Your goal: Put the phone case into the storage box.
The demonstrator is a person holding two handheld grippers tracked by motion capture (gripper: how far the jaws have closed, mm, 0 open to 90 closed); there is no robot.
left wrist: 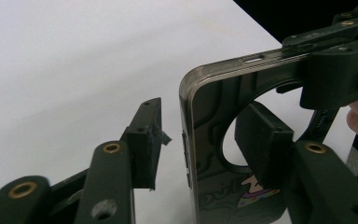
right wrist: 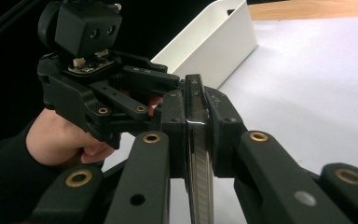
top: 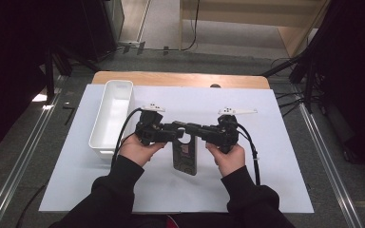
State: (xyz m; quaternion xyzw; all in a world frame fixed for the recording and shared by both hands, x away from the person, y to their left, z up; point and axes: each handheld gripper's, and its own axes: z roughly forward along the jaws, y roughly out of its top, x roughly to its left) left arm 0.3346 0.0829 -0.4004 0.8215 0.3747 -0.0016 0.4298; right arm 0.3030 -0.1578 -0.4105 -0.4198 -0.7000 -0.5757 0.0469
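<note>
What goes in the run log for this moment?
right hand-held gripper: shut on clear patterned phone case | left hand-held gripper: open, straddling case edge | white rectangular plastic bin: left

White bin (top: 111, 116) close beside the left claw (top: 177, 128); open white sheet (top: 275, 156) right of the right claw (top: 195, 129).

1. One phone case (top: 185, 156), dark and printed, at the centre of the high view.
2. One white bin (top: 112, 114), left of centre.
3. One white sheet (top: 275, 166) spread across the table.
4. Two black grippers: the left gripper (top: 177, 128) and the right gripper (top: 193, 129), at mid-frame.
</note>
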